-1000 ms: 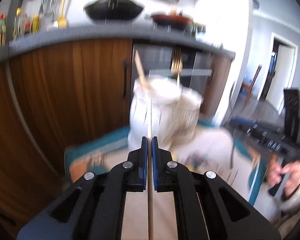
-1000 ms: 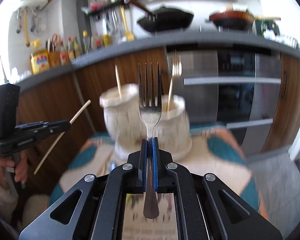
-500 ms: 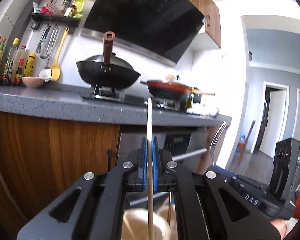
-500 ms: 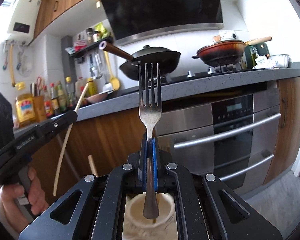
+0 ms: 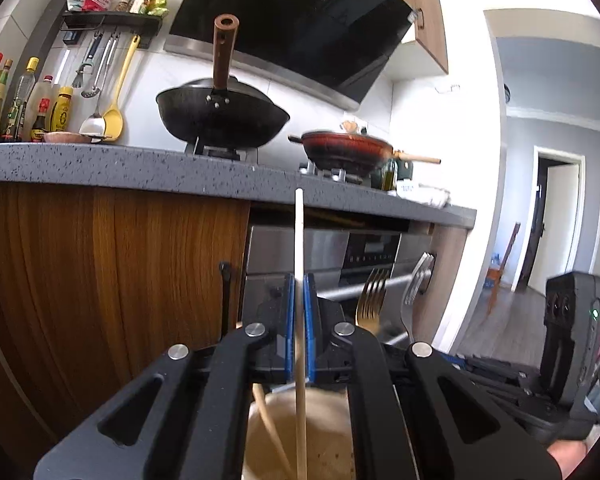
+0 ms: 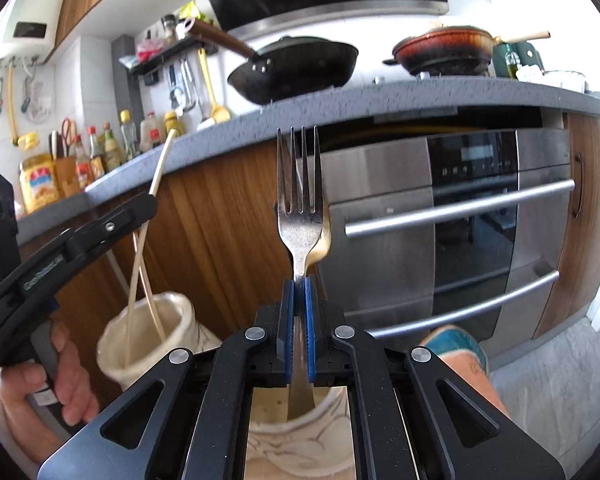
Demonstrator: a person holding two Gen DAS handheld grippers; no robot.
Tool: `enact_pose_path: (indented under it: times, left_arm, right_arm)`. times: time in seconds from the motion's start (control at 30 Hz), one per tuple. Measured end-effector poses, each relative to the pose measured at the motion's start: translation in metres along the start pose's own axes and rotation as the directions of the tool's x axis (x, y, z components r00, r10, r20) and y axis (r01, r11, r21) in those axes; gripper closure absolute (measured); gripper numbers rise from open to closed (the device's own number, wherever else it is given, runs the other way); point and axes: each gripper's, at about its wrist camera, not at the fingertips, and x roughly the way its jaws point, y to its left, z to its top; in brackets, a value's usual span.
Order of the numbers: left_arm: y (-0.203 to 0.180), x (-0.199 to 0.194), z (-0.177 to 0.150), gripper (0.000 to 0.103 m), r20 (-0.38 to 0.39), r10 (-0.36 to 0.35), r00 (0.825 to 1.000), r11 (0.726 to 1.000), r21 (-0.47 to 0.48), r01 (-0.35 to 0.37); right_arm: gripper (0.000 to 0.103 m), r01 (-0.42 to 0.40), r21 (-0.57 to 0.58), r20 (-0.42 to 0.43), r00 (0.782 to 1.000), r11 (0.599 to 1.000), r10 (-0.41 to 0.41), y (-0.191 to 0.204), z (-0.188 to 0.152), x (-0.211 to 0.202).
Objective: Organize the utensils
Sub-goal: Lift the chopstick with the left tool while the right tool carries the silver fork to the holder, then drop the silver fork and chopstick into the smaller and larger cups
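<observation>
Two hand-held grippers are each clamped on a utensil above a pair of cream ceramic holders. The left hand-held gripper [image 5: 298, 320] has its blue pads pressed against a pale wooden chopstick [image 5: 299, 264], which stands upright with its lower end down inside the left holder [image 6: 146, 336] — a second chopstick [image 6: 144, 264] leans in that same holder, crossing the held one in the right wrist view. The right hand-held gripper [image 6: 299, 320] has its jaws closed on the neck of a silver fork [image 6: 299, 200], tines up, its handle reaching down into the mouth of the right holder [image 6: 300, 440] directly beneath. A gold fork [image 5: 371, 300] stands in that holder too, just behind the silver one, its head peeking out at the right of the silver tines. The two holders sit just beside each other; what they rest on is mostly hidden by the grippers, apart from a patch of teal and orange cloth [image 6: 460, 354] at the right. Behind them run wooden cabinet doors [image 5: 112, 280], a steel oven [image 6: 460, 220], and a grey counter [image 5: 120, 168] bearing a black wok [image 5: 222, 118] and a red pan [image 5: 346, 150].
</observation>
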Motion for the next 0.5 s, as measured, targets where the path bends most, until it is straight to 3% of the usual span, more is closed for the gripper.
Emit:
enact_pose_path:
  times: [0.13,0.27,0.5]
  left_arm:
    - [0.002,-0.007,-0.012,0.099,-0.073,0.033,0.997,0.999,0.04,-0.03]
    - [0.011,-0.01,-0.019,0.099,-0.125,0.033,0.992,0.999,0.022,-0.031]
    - [0.014,-0.018,-0.022,0.099,-0.123,0.041,0.992,0.999,0.031,-0.037]
  right_arm:
    - [0.097,-0.001,-0.013,-0.041,0.999,1.0,0.001,0.002,-0.008,0.005]
    - [0.097,0.024,-0.024,-0.07,0.997,0.999,-0.026,0.004,-0.013,0.01]
    - [0.097,0.044,-0.014,-0.117,0.992,0.999,-0.045,0.0,-0.019,0.013]
